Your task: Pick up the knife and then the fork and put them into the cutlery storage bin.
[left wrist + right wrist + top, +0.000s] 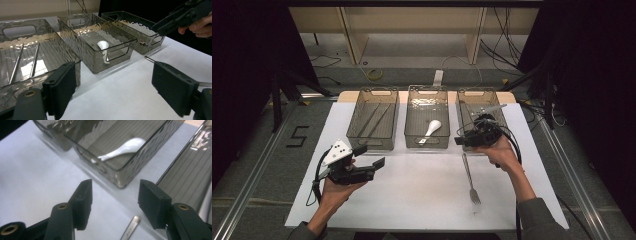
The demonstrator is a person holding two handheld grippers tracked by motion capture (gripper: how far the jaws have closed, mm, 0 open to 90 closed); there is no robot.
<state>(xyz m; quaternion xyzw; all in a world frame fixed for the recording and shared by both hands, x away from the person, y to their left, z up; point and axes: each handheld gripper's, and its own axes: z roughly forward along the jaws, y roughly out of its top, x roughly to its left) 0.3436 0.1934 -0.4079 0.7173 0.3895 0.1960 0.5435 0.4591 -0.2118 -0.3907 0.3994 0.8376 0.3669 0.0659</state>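
Right gripper (114, 200) jaws apart, empty; fork handle (130, 228) below; white spoon (122, 148) in middle bin (140, 160).

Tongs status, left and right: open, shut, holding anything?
Left tongs: open, holding nothing.
Right tongs: open, holding nothing; fork lies on the table.

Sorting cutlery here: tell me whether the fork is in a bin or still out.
Out. The fork lies flat on the white table, in front of the right bin, below the open right gripper.
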